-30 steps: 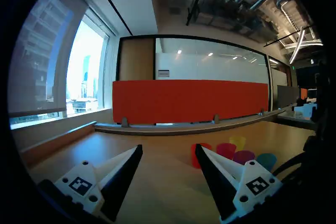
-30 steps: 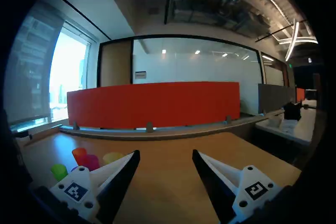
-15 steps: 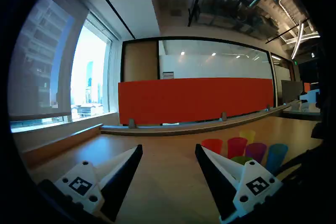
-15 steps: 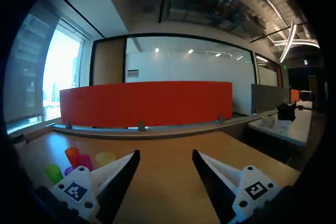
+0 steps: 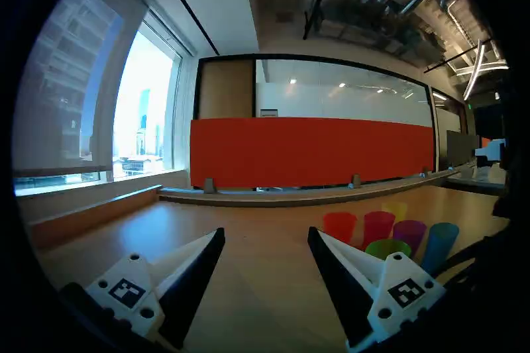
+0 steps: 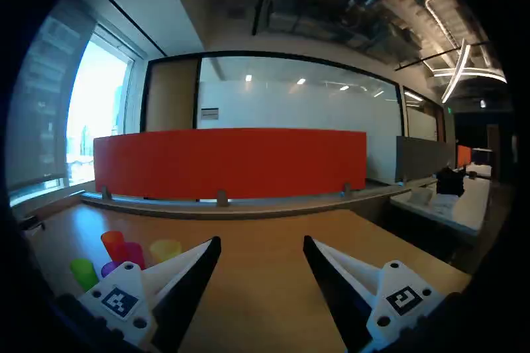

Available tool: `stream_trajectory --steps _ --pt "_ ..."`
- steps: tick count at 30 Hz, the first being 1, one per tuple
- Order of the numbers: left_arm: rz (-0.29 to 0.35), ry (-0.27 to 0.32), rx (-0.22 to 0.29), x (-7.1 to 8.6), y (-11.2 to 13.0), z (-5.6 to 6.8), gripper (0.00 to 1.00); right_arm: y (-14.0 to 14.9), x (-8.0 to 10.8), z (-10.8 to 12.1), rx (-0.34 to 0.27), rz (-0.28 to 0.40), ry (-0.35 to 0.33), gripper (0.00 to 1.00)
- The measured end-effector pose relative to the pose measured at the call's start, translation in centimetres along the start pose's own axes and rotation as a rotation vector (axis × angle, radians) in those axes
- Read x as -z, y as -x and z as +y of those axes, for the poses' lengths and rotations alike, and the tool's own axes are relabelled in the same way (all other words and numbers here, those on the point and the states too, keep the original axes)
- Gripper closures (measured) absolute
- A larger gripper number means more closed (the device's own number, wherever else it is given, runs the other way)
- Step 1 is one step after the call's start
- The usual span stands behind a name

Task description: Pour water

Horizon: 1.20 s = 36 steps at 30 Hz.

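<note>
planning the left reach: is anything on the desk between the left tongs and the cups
Nothing visible does. In the left gripper view the open left tongs face bare desk, and the cups stand just ahead to the right, the green cup nearest, its base hidden by the tongs' own finger.

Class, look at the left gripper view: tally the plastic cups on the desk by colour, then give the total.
red cup: 1
pink cup: 1
yellow cup: 1
purple cup: 1
green cup: 1
blue cup: 1
Total: 6
</note>
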<state>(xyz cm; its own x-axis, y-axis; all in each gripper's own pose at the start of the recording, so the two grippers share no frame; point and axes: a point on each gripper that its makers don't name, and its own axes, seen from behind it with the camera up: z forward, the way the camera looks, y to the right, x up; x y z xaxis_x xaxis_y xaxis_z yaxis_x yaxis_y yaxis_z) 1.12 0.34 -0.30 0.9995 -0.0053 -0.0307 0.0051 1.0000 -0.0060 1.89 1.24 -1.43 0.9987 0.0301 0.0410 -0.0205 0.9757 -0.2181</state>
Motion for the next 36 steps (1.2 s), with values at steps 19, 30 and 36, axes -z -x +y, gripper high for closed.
stream_trajectory --steps 19,30,36 --pt "-0.027 -0.011 0.000 -0.2 1.0 -0.5 0.07 0.2 0.1 0.2 -0.002 -0.008 0.010 0.04" --pt "-0.030 -0.009 -0.002 -0.2 1.1 -0.5 0.07 -0.2 -0.1 0.0 -0.002 0.000 0.000 0.03" --pt "-0.031 -0.007 -0.003 -0.2 1.1 -0.4 0.07 -0.4 0.5 0.2 -0.007 0.016 -0.006 0.04"
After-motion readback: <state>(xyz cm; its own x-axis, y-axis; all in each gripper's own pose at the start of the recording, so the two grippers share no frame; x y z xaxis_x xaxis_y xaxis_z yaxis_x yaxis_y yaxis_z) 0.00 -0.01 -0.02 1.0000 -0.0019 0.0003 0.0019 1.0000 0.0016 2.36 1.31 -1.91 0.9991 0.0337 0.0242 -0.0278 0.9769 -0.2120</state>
